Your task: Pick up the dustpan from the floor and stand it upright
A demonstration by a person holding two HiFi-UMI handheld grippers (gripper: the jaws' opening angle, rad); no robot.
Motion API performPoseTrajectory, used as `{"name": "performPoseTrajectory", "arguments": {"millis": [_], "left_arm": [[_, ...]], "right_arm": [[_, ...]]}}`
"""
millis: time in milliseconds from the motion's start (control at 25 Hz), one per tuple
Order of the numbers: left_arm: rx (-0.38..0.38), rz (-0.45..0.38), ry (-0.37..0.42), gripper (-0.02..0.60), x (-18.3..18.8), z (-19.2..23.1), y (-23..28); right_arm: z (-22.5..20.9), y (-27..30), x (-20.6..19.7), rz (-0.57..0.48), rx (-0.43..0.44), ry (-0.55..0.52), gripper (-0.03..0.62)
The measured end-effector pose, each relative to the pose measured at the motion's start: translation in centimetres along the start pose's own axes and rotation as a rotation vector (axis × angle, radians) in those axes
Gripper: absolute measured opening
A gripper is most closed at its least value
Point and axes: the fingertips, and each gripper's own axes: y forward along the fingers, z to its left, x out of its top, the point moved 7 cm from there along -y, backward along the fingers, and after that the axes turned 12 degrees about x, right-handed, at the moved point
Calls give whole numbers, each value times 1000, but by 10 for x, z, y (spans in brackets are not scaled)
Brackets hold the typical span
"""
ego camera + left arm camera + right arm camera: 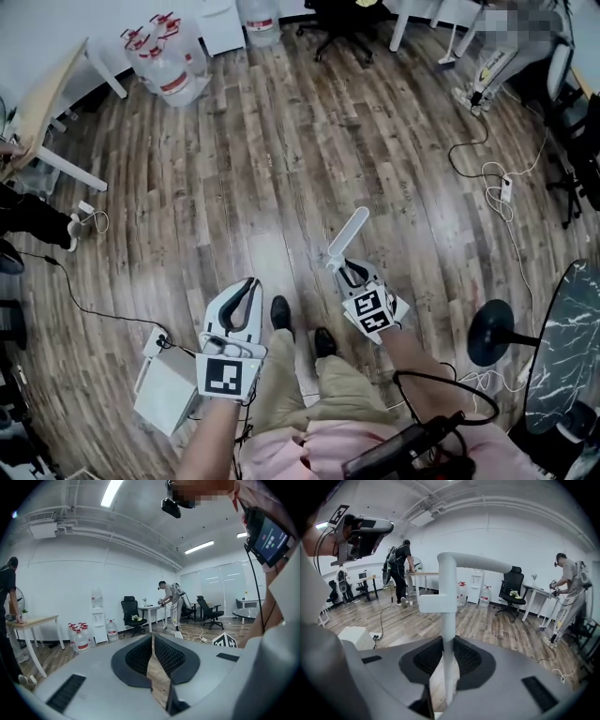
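The dustpan handle (449, 620) is off the ground, a thin white pole clamped between the pads of my right gripper (448, 660). Its bent top rises ahead of me over the wooden floor (281, 141). No view shows me the pan end. My left gripper (153, 656) is closed on nothing and hangs above my shoes (279, 311).

I judge the risk lies in the grip. I hold only a smooth, narrow pole, so the hidden pan's weight could twist it in my pads. Set down crooked on open floor with nothing to lean against, it could tip straight over.
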Motion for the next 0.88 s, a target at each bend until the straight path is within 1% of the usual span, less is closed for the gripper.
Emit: {"name": "performPoseTrajectory", "arguments": {"millis": [160, 320, 480, 640, 760, 880], "left_arm": [[-41, -9, 29, 23, 16, -34, -18], [-51, -14, 46, 23, 30, -57, -35], [-57, -7, 40, 23, 38, -69, -49], [-95, -15, 99, 23, 45, -74, -57], [-127, -39, 100, 23, 51, -81, -62], [-162, -46, 77, 23, 55, -88, -73]], "right_arm": [[5, -37, -16, -17, -32, 27, 81], [5, -69, -30, -38, -53, 41, 81], [10, -98, -42, -39, -81, 55, 83], [19, -121, -56, -32, -121, 81, 83], [24, -141, -67, -20, -162, 103, 86], [29, -155, -78, -1, -200, 124, 104]]}}
